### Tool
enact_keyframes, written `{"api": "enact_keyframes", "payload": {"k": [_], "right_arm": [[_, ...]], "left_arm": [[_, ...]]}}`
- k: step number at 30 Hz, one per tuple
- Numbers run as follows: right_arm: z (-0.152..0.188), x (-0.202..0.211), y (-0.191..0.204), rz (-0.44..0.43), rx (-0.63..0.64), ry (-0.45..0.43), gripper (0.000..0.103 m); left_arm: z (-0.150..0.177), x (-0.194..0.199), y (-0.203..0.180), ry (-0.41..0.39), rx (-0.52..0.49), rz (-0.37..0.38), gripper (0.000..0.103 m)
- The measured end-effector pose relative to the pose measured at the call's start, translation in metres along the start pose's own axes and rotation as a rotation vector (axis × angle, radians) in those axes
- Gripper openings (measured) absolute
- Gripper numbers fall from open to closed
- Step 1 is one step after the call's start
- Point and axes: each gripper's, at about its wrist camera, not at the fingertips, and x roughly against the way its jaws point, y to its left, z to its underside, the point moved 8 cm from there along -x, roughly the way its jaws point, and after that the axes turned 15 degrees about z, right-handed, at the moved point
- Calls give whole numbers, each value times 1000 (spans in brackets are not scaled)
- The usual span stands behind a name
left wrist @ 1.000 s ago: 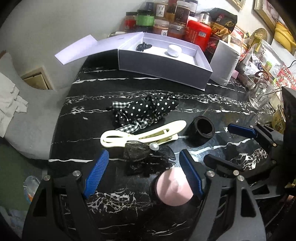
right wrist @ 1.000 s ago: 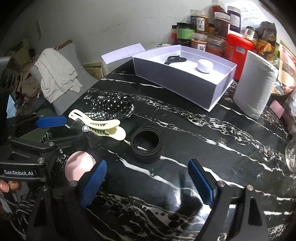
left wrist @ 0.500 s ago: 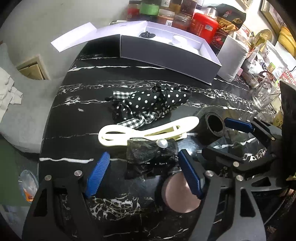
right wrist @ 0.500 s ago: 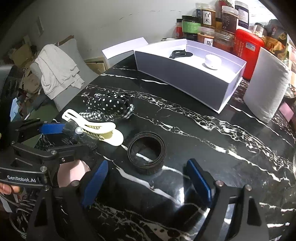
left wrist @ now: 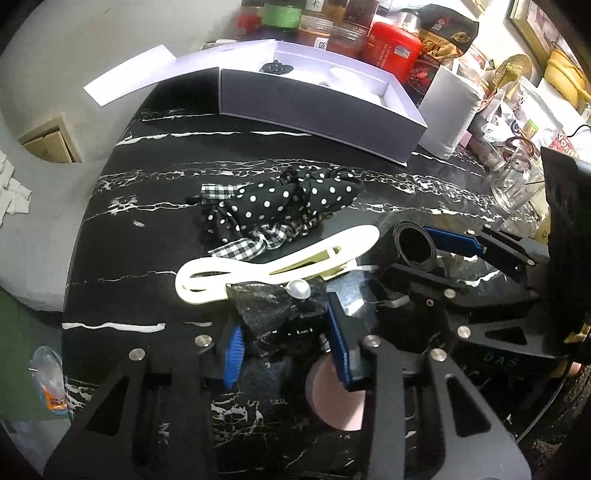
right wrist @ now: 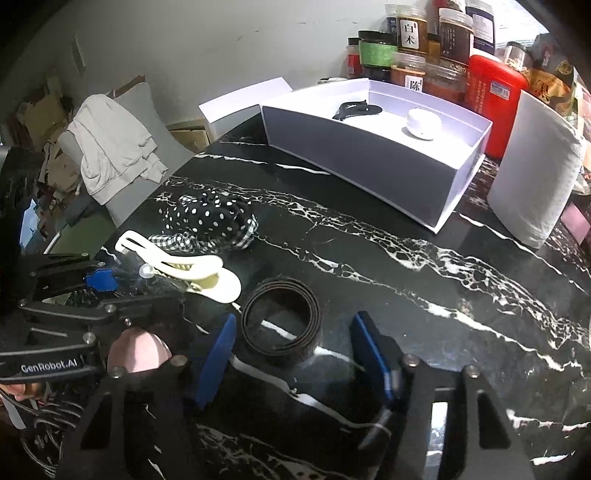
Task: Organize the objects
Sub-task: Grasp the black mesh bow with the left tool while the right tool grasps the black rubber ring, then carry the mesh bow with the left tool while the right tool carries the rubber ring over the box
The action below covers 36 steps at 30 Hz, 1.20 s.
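A black lace bow (left wrist: 266, 314) with a pearl lies between the blue pads of my left gripper (left wrist: 284, 343). Its jaws are closing and both pads touch the bow's sides. Seen from the right wrist, the left gripper (right wrist: 144, 290) holds the bow (right wrist: 147, 275) low on the left. My right gripper (right wrist: 295, 343) is closing around a coiled black belt (right wrist: 280, 321), with gaps on both sides. From the left wrist, the right gripper (left wrist: 410, 254) frames that belt (left wrist: 413, 243). A cream hair clip (left wrist: 280, 258) and a polka-dot scrunchie (left wrist: 288, 199) lie beyond the bow.
An open white box (right wrist: 369, 162) at the back holds a black clip (right wrist: 354, 109) and a white round case (right wrist: 423, 123). Jars (right wrist: 410, 33), a red tin (right wrist: 495, 99), a white roll (right wrist: 535, 177) and a glass mug (left wrist: 517, 181) crowd the far side. A pink disc (left wrist: 336, 395) lies under the left gripper.
Both pairs of jaws have narrowed. The left pads came in against the lace bow. The right pads drew in around the belt coil, and that gripper edged nearer to it.
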Motion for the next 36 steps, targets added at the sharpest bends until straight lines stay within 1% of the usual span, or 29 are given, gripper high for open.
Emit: {"api": "enact_keyframes", "payload": {"k": [1,2,3,4,10,17,26,31,36], "right_arm": [[0,1,1,-7,5,-2,53],[1,1,2,-12,10,-3,50],[2,2,4,-16,17,-4,43],[2,3,5,-14,21,-6,42],[6,9,7,-22,25,-15,42],[7,25,11,-20,40,-46,41],[17,44,15,-19,53,-72,41],[23,51,16,-28,50,-76,41],[29,55,19,-27,57,-77,41]], "left_arm": [[1,1,0,1,0,0,36],[1,1,0,0,1,2,36],[1,2,0,-1,3,3,34],[2,3,0,-1,3,4,34],[2,13,-3,-12,0,-5,34],[5,22,-5,-25,-4,-12,34],[13,35,-17,-48,-7,4,34],[15,43,-24,-68,2,39,34],[21,42,-25,-59,10,42,34]]}}
